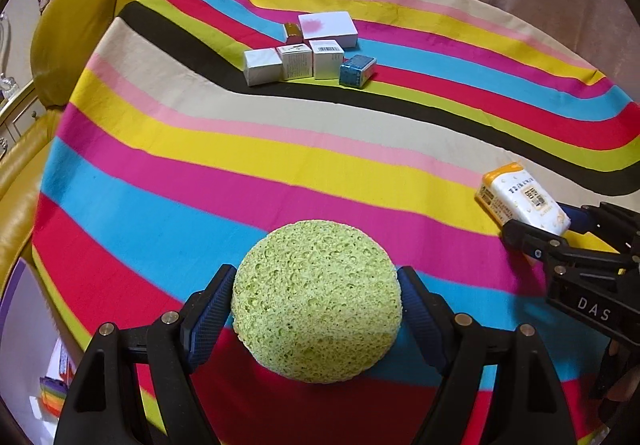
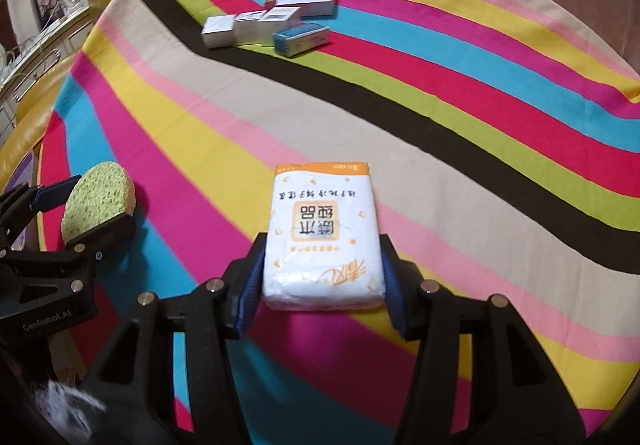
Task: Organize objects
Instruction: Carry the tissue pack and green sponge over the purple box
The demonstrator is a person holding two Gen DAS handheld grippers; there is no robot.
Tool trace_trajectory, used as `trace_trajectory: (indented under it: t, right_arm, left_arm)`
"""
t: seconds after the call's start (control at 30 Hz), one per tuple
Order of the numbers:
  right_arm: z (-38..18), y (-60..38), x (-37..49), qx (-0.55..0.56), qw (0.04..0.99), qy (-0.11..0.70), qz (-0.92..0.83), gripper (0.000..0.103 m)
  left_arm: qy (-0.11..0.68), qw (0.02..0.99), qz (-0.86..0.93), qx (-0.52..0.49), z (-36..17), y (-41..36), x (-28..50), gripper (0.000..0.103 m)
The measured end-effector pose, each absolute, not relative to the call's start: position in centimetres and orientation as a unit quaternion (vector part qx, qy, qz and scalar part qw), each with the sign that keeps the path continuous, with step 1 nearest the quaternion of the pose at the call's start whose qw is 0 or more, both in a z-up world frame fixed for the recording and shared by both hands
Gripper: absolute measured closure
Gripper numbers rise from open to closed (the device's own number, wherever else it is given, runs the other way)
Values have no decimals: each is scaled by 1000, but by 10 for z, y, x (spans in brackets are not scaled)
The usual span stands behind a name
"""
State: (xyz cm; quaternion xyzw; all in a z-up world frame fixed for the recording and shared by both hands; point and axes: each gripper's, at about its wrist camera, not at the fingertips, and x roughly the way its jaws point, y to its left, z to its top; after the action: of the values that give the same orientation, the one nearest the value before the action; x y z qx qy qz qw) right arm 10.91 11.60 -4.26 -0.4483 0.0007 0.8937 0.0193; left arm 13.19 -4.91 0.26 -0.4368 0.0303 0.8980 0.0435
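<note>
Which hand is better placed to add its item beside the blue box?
Right, probably. Its tissue pack points toward the open side of the blue box; the left gripper holds the sponge farther left.

Warm, even indoor light, moderately bright; colours saturated on striped cloth [image 1: 280, 149]. Soft shadows under green sponge [image 1: 316, 301] and tissue pack [image 2: 322, 233]. Glare on yellow leather sofa [image 1: 80, 17]. Strong fisheye bending, black vignette at corners. Right wrist view slightly motion-blurred; small boxes [image 2: 256, 25] soft.
</note>
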Motion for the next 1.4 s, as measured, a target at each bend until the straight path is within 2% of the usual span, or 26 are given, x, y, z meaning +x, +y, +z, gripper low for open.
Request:
trace_trajectory:
  t: [0.67,1.0,1.4]
  right_arm:
    - [0,17,125,-412,-72,-60,906,47]
    - [26,-51,133,-383,-148,-99,907,47]
    - [29,-136,150,-367,-252,-145,884,47]
  left_arm:
    - [-24,-4,918,-397,47,-135,187,22]
    - [-84,-65,924,-367,69,-218,227,22]
    - [-138,-165,905,-366,52,-310,289,22]
